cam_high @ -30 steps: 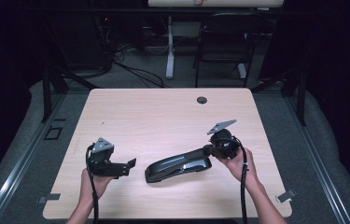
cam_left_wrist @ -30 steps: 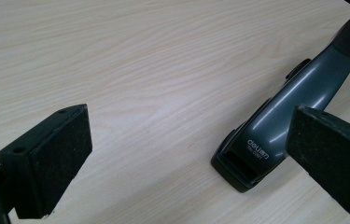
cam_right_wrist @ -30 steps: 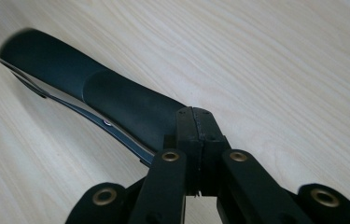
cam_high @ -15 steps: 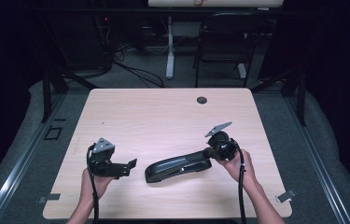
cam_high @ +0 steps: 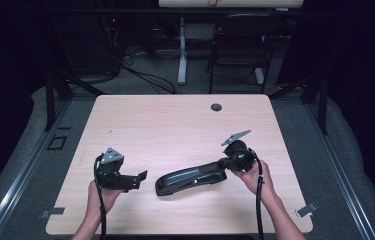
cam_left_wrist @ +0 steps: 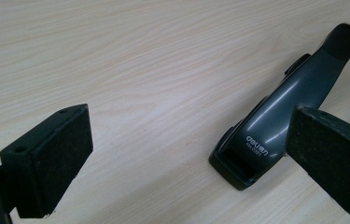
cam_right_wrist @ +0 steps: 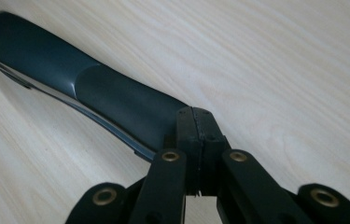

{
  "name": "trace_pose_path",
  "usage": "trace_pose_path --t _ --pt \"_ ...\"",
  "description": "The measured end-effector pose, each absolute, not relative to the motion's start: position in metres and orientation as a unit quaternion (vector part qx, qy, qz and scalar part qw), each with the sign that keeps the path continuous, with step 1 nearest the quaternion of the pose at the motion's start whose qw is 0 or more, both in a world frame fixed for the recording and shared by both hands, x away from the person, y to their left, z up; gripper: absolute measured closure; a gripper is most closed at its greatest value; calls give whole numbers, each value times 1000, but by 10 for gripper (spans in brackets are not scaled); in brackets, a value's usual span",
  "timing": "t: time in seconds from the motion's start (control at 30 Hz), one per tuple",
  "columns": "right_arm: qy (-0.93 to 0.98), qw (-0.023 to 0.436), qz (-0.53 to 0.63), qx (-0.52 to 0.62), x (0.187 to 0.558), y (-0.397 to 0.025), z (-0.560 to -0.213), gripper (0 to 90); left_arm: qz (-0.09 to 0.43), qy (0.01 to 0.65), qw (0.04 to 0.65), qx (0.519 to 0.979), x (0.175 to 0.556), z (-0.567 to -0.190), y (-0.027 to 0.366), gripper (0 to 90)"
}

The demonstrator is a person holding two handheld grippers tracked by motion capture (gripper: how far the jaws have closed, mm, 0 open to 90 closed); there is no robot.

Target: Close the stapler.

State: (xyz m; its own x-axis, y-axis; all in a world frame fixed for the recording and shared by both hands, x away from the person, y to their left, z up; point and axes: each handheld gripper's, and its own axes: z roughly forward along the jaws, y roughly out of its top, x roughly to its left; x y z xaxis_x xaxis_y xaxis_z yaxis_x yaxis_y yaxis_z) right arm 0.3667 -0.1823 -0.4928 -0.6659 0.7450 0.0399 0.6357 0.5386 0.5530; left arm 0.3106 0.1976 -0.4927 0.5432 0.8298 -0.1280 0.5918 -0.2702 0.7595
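Observation:
A long dark grey stapler (cam_high: pixel 190 177) lies flat on the pale wooden table (cam_high: pixel 175 125), toward the near edge and right of centre. My right gripper (cam_high: pixel 223 162) is at its rear handle end. In the right gripper view the jaws (cam_right_wrist: pixel 196 114) are pressed together with no gap, and their tips rest against the stapler (cam_right_wrist: pixel 70 79). My left gripper (cam_high: pixel 142 178) is held low at the near left and points at the stapler's front end. Its pads stand wide apart (cam_left_wrist: pixel 186 156), and the stapler's printed front end (cam_left_wrist: pixel 280 116) lies beyond them, close to the right pad.
A small round cable hole (cam_high: pixel 216 107) sits near the table's far edge. Behind the table are a dark chair (cam_high: pixel 240 45), a white desk leg (cam_high: pixel 181 55) and cables on the floor. Two grey clips (cam_high: pixel 307 209) lie by the table's near corners.
My right gripper has shifted a little toward the near edge at the stapler's handle end. The stapler has barely moved. The left gripper has stayed in place.

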Motion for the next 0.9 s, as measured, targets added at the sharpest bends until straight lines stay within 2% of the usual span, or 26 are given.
trace_pose_path --t 0.2,0.6,0.9 --pt "863 82 289 407 369 -188 -493 900 149 454 399 783 311 -493 198 13" --pt "861 94 300 399 365 -187 -484 900 148 451 400 784 311 -492 198 15" --pt "855 108 322 391 362 -190 -468 737 147 449 400 785 311 -492 198 15"
